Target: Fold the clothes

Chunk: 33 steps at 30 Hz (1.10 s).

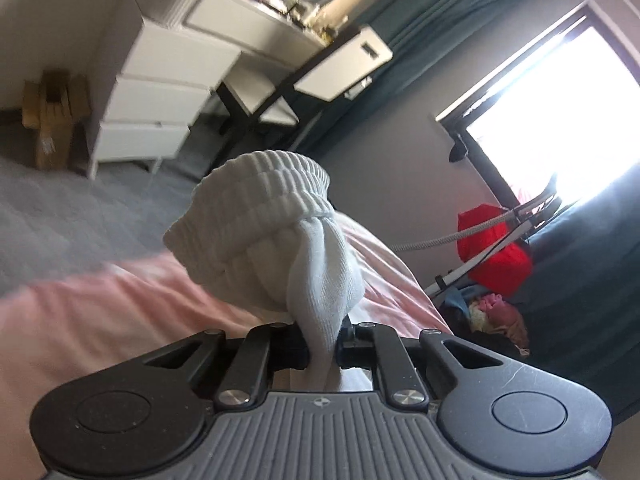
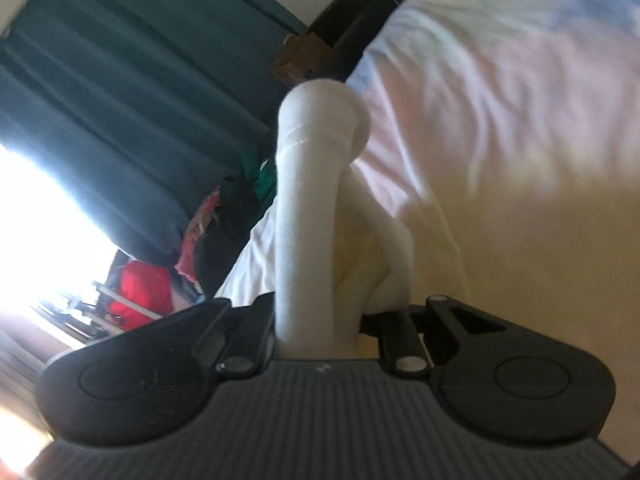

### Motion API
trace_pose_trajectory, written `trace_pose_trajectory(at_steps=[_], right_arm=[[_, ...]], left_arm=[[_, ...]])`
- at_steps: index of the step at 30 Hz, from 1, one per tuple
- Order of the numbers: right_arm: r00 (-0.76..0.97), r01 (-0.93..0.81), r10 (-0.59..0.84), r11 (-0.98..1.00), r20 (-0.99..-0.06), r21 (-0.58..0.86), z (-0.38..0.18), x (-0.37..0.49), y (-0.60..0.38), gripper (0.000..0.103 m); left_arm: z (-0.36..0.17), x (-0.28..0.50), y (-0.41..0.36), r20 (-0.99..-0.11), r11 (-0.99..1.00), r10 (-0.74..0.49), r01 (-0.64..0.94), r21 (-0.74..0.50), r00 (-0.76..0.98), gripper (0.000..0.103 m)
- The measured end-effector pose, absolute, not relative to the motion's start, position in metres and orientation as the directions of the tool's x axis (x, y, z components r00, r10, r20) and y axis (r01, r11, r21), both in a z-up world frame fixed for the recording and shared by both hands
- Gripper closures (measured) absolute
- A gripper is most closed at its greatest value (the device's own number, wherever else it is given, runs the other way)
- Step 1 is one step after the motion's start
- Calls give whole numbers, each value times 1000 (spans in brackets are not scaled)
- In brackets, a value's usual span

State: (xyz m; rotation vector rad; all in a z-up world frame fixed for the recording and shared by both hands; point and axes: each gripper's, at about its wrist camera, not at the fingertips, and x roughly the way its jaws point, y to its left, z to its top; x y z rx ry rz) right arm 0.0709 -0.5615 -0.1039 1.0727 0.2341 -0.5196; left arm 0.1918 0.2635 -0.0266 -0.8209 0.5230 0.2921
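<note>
A: What can't we make out here? The fingertips of both are buried in cloth, and the right view is blurry.

B: Yeah, but we can see the left hand-held gripper (image 1: 323,346) clenched on the white sock (image 1: 276,236), cuff end sticking up above the pink bed (image 1: 100,312). The right hand-held gripper (image 2: 320,330) is clamped on its other end (image 2: 308,200).

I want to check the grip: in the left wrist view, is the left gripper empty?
No, the left gripper is shut on a white sock, whose ribbed cuff sticks up above it.
</note>
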Motion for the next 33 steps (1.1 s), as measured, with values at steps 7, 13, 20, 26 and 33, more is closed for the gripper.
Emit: trace_pose_trajectory(at_steps=[7,13,20,26,33], right_arm=[[843,536,-223,296,-489,791,-121,7,-529,88],[835,548,-180,171,-521,819,-148,-9,-532,88],[824,565,-164,175,-542,806,-161,-8,-532,88],[826,563,-152,228,-542,794,-159,-8,-531,88],[818,575,-176,244,-548,781,-160,-4,-527,88]], left_arm=[[-27,113,310,-599,710,41,-444,-546,800,89],[-69,94,313,-618,727,39,-446,-522,785,81],[-79,72,314,-646,722,21,-458,-518,763,55],[-56,48,287,-674,872,115,-399,-283,730,42],[-20,41,225,-606,934,145,-311,-177,782,36]])
